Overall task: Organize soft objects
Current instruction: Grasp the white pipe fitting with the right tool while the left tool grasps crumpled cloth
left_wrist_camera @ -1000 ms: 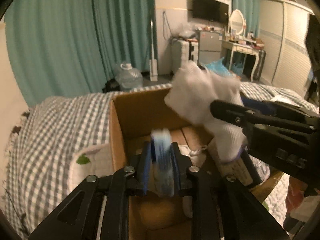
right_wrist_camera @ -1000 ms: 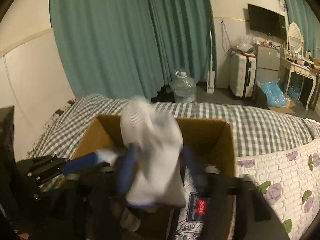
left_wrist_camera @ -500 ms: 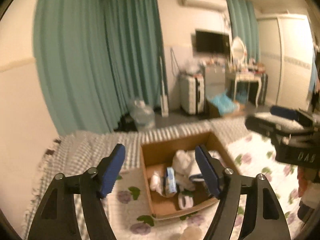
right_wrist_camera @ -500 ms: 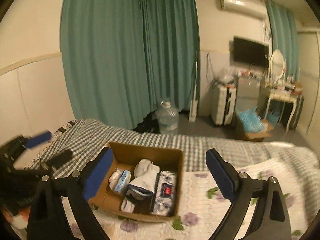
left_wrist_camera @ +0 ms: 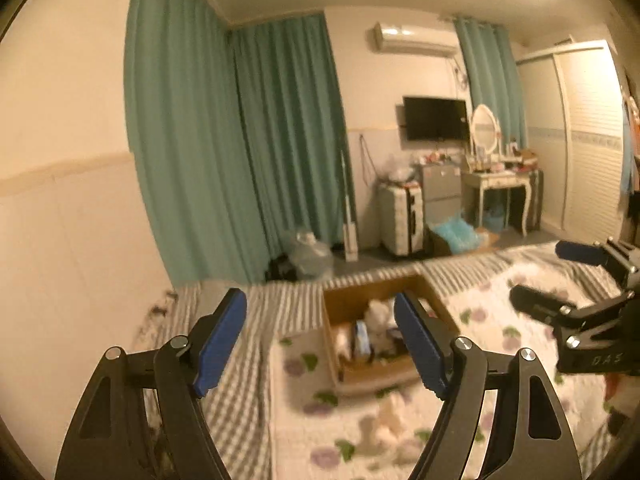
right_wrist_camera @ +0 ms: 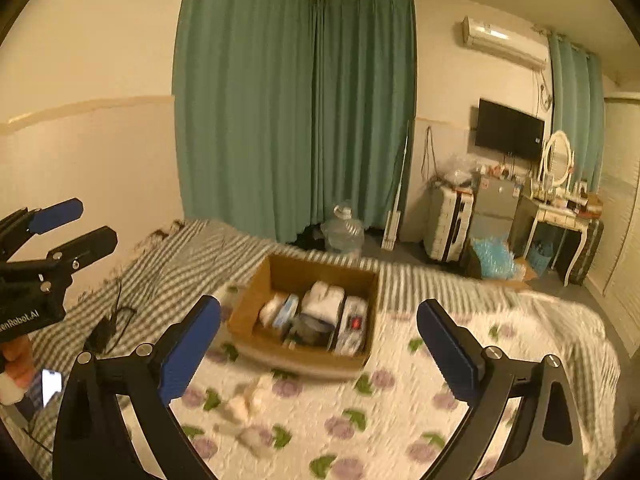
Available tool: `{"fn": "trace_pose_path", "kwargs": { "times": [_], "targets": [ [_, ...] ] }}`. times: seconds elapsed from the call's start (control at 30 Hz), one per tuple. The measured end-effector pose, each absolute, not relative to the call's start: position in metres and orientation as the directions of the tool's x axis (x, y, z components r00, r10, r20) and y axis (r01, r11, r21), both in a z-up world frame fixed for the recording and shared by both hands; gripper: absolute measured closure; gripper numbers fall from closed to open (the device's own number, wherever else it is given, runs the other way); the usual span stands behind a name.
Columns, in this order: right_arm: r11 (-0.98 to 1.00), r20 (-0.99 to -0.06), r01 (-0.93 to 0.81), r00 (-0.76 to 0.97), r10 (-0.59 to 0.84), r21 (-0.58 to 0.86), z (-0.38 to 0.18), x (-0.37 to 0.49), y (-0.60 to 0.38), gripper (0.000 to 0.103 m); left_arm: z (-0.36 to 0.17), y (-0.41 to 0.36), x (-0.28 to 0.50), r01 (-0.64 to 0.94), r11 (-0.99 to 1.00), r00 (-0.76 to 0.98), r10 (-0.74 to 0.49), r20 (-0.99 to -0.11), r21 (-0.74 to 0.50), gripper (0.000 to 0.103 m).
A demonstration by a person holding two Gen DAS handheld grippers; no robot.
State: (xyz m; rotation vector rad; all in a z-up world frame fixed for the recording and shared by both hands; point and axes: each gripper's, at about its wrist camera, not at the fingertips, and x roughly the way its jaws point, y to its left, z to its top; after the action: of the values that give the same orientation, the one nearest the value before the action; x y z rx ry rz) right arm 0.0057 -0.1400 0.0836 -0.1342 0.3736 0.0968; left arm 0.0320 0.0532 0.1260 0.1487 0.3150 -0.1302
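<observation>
- Left gripper (left_wrist_camera: pixel 320 332): black angular arms, blue ribbed pads, spread wide with nothing between them; raised above the bed, well back from the box.
- Right gripper (right_wrist_camera: pixel 318 340): same black frame and blue pads, likewise gaping and empty; also seen from the left wrist at the right edge (left_wrist_camera: pixel 576 280), partly cut off there.
- Cardboard box (right_wrist_camera: pixel 256 288): brown, open-topped, rectangular, resting on the bed near its far edge, where the checked blanket meets the quilt.
- Inside the box: white socks (right_wrist_camera: pixel 323 300) bundled near the middle, a pale blue-and-white packet (right_wrist_camera: pixel 286 312) to their left, a white packet with a red mark (right_wrist_camera: pixel 352 324) along the right wall, something dark in front; blurred, so details unclear.
- Floral quilt (right_wrist_camera: pixel 400 412): white, padded, printed with purple flowers and green leaves, covering the near side of the bed.
- Loose white soft pieces (right_wrist_camera: pixel 248 404) lying on the quilt in front of the box, apart from it; smeared by motion, shape hard to tell.
- Grey-and-white checked blanket (right_wrist_camera: pixel 180 264) along the far and left edges of the bed, with a dark cable (right_wrist_camera: pixel 108 324) on it.
- Beyond the bed: teal curtains (right_wrist_camera: pixel 300 112), water jug (right_wrist_camera: pixel 344 232), suitcase (right_wrist_camera: pixel 446 224), wall television (right_wrist_camera: pixel 508 130), dressing table with oval mirror (right_wrist_camera: pixel 558 156).
</observation>
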Motion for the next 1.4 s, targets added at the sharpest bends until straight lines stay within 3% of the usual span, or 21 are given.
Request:
{"fn": "trace_pose_path", "kwargs": {
  "times": [0.33,0.63,0.77,0.97,1.03,1.4],
  "targets": [
    [0.979,-0.557,-0.2,0.818,0.144,-0.039,-0.058,0.023,-0.123,0.004,0.025,0.055,0.039,0.161,0.985,0.851,-0.108,-0.514,0.059,0.026],
    [0.963,-0.698,-0.268,0.692,0.185,-0.01,-0.138,0.073,-0.114,0.005,-0.056,0.064,0.055,0.15,0.988,0.748,-0.099,-0.656,0.022,0.026],
    [0.953,-0.743,-0.304,0.635,0.212,0.012,-0.161,0.086,-0.106,0.016,-0.081,0.071,0.068,0.123,0.992,0.696,-0.093,-0.712,-0.009,0.026],
    [0.932,-0.792,-0.36,0.56,0.243,0.032,-0.182,0.096,-0.098,0.055,-0.102,0.07,0.073,0.134,0.991,0.667,-0.089,-0.74,0.003,0.026],
    [0.926,-0.794,-0.377,0.554,0.25,0.028,-0.182,0.094,-0.096,0.073,-0.105,0.071,0.073,0.144,0.989,0.655,-0.104,-0.748,-0.011,0.026],
    [0.934,-0.746,-0.357,0.616,0.252,0.021,-0.141,0.051,-0.125,0.077,-0.085,0.054,0.059,0.198,0.979,0.728,-0.108,-0.677,0.056,0.026]
  ]
}}
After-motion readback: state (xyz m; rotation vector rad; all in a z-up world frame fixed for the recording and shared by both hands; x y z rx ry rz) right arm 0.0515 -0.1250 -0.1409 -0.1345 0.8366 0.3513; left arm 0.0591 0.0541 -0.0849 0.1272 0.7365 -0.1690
